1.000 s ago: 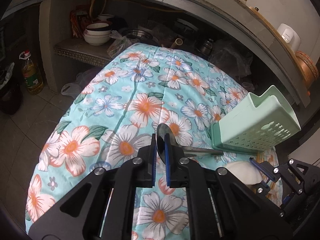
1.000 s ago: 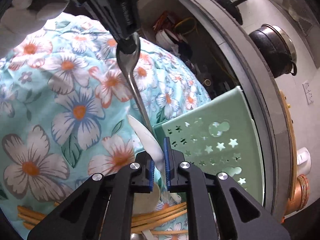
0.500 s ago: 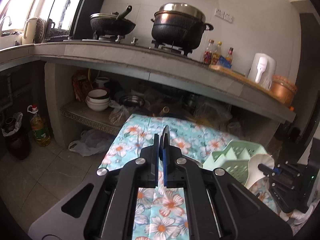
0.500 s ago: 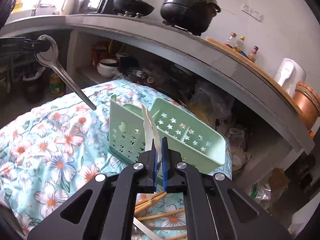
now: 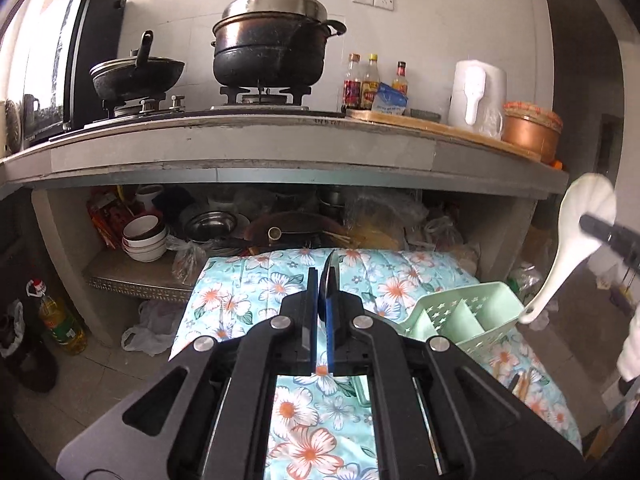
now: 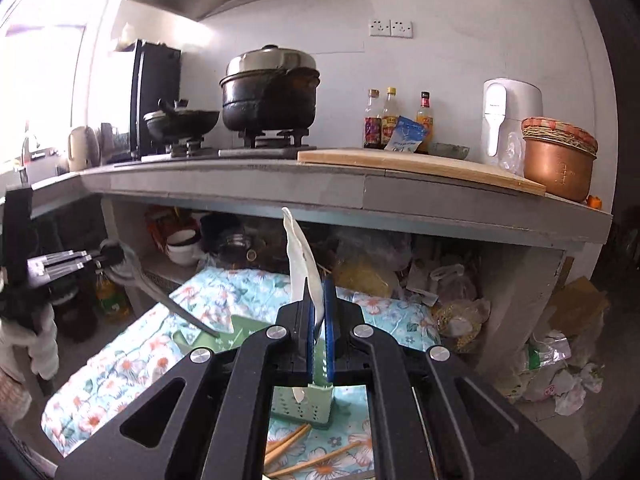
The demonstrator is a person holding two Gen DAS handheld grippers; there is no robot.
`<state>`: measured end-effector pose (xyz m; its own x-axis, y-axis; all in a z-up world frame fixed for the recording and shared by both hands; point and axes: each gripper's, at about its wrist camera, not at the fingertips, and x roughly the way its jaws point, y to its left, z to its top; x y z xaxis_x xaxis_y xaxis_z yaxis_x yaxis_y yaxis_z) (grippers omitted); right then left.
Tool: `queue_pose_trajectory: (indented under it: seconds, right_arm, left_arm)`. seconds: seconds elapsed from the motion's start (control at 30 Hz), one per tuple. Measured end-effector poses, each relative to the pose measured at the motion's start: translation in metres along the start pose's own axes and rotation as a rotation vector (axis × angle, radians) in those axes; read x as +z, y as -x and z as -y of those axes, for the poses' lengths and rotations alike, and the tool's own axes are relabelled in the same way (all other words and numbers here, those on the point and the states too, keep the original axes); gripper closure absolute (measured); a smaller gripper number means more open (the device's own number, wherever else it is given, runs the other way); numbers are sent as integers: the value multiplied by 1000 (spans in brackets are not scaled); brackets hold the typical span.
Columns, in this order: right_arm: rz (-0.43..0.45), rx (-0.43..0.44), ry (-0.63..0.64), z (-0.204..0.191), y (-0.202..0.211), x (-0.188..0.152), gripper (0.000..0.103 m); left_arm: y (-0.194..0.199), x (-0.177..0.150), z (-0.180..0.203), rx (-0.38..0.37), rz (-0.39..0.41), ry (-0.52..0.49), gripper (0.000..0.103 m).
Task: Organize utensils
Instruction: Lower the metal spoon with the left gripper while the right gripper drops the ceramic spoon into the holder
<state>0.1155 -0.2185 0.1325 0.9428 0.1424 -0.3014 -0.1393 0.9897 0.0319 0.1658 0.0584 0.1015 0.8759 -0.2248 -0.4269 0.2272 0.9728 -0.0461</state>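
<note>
My left gripper point(image 5: 319, 284) is shut on a metal spoon point(image 5: 330, 270), seen edge-on between the pads; in the right wrist view the spoon point(image 6: 160, 294) hangs handle-down at left above the floral cloth. My right gripper point(image 6: 318, 300) is shut on a white ceramic spoon point(image 6: 298, 256), bowl up; in the left wrist view this spoon point(image 5: 576, 232) hangs at right above the green divided utensil basket point(image 5: 468, 316). The basket point(image 6: 300, 404) lies on the cloth below both grippers.
A floral cloth point(image 5: 256, 284) covers the low surface. Wooden chopsticks point(image 6: 316, 460) lie on it near the basket. Behind is a concrete counter point(image 5: 280, 148) with pots, bottles and a kettle; bowls and bags crowd the shelf point(image 5: 132, 276) under it.
Both grippers have lifted and tilted up from looking down at the cloth. Each still holds its spoon, now raised above the basket.
</note>
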Motion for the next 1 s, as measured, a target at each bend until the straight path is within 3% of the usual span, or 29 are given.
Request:
queue_pose_trajectory:
  seconds: [0.23, 0.37, 0.53, 0.57, 0.63, 0.67, 0.73, 0.77, 0.8, 0.83, 0.9, 1.0]
  right_arm:
    - [1, 37, -40, 3, -34, 10, 99]
    - [-63, 50, -79, 8, -67, -6, 99]
    - [-169, 58, -149, 15, -106, -37, 98]
    - [-185, 63, -169, 17, -111, -42, 98]
    - [-210, 65, -199, 18, -118, -51, 97]
    - [-217, 66, -207, 18, -119, -54, 94]
    - [-206, 61, -213, 16, -118, -56, 77]
    - [-192, 64, -213, 14, -115, -56, 61]
    - [-174, 67, -210, 13, -111, -55, 55]
    - [-160, 70, -204, 11, -108, -53, 54]
    - [-141, 59, -184, 8, -103, -48, 45]
    - [-113, 64, -188, 7, -93, -43, 43]
  left_arm:
    - [-45, -5, 21, 35, -122, -123, 100]
    - [-67, -12, 30, 28, -176, -152, 99]
    - [-73, -16, 33, -3, -173, -148, 98]
    - [-74, -17, 32, -9, -176, -144, 96]
    - [-76, -18, 31, -21, -181, -132, 76]
    - [-77, -18, 30, -29, -183, -123, 72]
    - [-75, -18, 26, -33, -176, -102, 62]
    - [-74, -16, 25, -31, -168, -93, 58]
    - [-72, -15, 23, -28, -157, -81, 50]
    - [-70, -14, 21, -24, -143, -66, 44]
    - [-65, -12, 17, -23, -118, -33, 40]
    - [-56, -10, 12, -17, -88, 5, 35]
